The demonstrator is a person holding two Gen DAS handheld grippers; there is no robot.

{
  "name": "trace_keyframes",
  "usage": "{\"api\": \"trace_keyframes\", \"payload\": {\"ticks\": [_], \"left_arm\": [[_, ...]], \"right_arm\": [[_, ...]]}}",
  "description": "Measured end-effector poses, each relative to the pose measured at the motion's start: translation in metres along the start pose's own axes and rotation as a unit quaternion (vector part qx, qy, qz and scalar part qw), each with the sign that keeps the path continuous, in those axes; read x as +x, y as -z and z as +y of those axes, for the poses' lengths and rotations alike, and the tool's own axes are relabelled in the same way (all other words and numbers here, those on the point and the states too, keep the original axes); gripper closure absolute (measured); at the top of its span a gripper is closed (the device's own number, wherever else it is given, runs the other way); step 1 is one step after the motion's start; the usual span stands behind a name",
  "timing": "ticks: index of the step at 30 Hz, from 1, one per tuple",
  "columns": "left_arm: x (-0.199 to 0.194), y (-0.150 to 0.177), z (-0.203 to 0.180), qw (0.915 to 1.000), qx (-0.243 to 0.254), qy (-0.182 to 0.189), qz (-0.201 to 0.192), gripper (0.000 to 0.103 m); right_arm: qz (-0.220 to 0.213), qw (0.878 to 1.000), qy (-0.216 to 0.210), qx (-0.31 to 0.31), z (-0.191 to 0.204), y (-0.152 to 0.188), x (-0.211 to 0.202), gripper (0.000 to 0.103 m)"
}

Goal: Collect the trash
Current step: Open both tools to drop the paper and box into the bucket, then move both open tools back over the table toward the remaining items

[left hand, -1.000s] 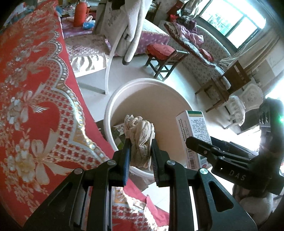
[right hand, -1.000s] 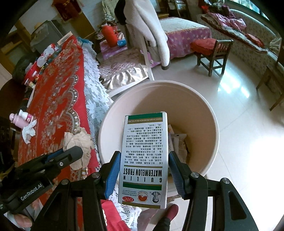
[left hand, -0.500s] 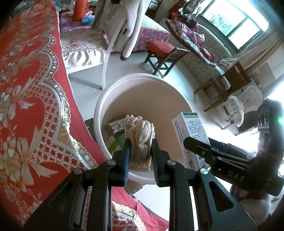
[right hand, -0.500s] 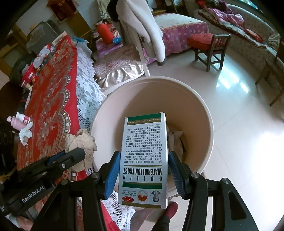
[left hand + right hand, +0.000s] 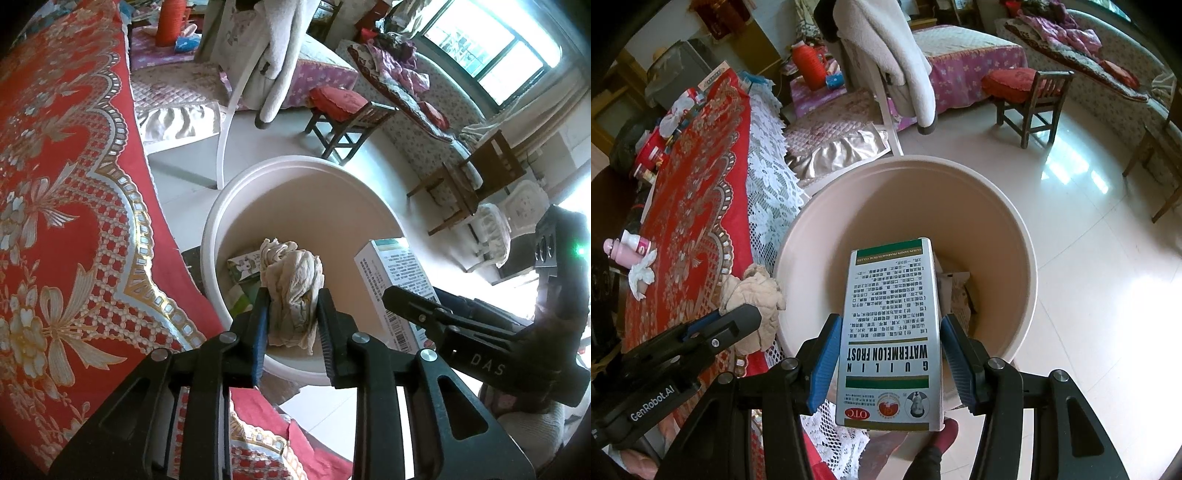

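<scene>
My left gripper [image 5: 291,295] is shut on a crumpled beige tissue wad [image 5: 293,284] and holds it over the near rim of a round cream trash bin [image 5: 236,192]. My right gripper [image 5: 890,325] is shut on a white and green medicine box [image 5: 892,325], held over the bin [image 5: 1015,229]. The box also shows in the left wrist view [image 5: 397,280], and the wad in the right wrist view [image 5: 753,295]. Paper and packaging trash [image 5: 243,266] lies at the bin's bottom.
A table with a red patterned cloth [image 5: 55,206] and white lace edge [image 5: 772,192] stands left of the bin. A pink bottle [image 5: 626,247] and white tissue [image 5: 641,277] lie on it. A white chair with a coat [image 5: 886,62] and a wooden stool [image 5: 1027,96] stand beyond.
Both grippers have moved forward over the bin with their loads still held. The bin rim now sits nearer and lower in both views.
</scene>
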State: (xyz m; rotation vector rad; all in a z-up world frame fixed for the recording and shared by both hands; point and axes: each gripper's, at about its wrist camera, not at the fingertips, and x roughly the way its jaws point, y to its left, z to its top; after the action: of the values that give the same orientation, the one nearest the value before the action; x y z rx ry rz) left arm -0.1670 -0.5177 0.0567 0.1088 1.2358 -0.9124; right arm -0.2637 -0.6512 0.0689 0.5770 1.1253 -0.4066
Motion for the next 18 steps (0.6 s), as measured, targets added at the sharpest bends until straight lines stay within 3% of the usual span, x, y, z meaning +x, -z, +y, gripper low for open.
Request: {"api": "trace_keyframes", "payload": {"ticks": [4,7,18], "left_arm": [[-0.002,0.001,0.005,0.9999,-0.009,0.008,0.000,0.062],[-0.004,0.001,0.010,0.9997,-0.020,0.015,-0.003,0.049],[-0.018,0.009,0.014,0.9997,-0.021,0.000,-0.014,0.048]], "right_arm": [[-0.002,1.000,0.002,0.007,-0.001,-0.002,0.001,0.049],[-0.001,1.000,0.003,0.015,-0.002,-0.004,0.001,0.040],[0.002,1.000,-0.001,-0.003,0.012,0.002,0.001,0.038]]}}
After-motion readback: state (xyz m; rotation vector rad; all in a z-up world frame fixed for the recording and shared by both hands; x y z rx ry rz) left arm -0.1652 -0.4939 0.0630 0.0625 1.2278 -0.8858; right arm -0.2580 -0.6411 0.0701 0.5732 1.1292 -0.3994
